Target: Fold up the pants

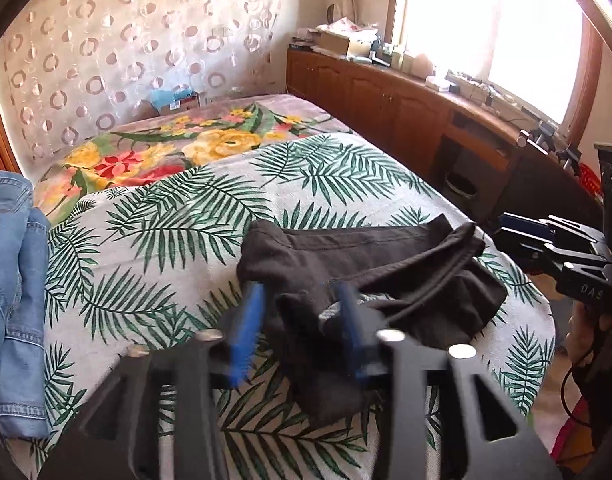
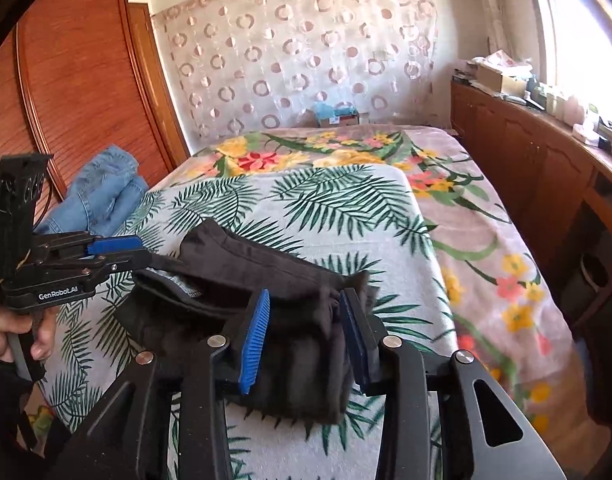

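Note:
Black pants (image 1: 366, 264) lie folded in a bundle on the palm-leaf sheet; they also show in the right wrist view (image 2: 265, 280). My left gripper (image 1: 301, 320) is open, its blue pads on either side of the bundle's near left corner; it also shows in the right wrist view (image 2: 117, 246). My right gripper (image 2: 303, 328) is open, with a flap of the black cloth between its blue pads; it also shows in the left wrist view (image 1: 518, 236) at the bundle's right end.
The bed (image 2: 346, 200) has a palm-leaf sheet over a floral blanket (image 2: 486, 240). Blue jeans (image 1: 13, 280) lie at the bed's left edge. A wooden cabinet (image 1: 406, 108) with clutter runs under the window. A wooden wardrobe (image 2: 65, 100) stands on the left.

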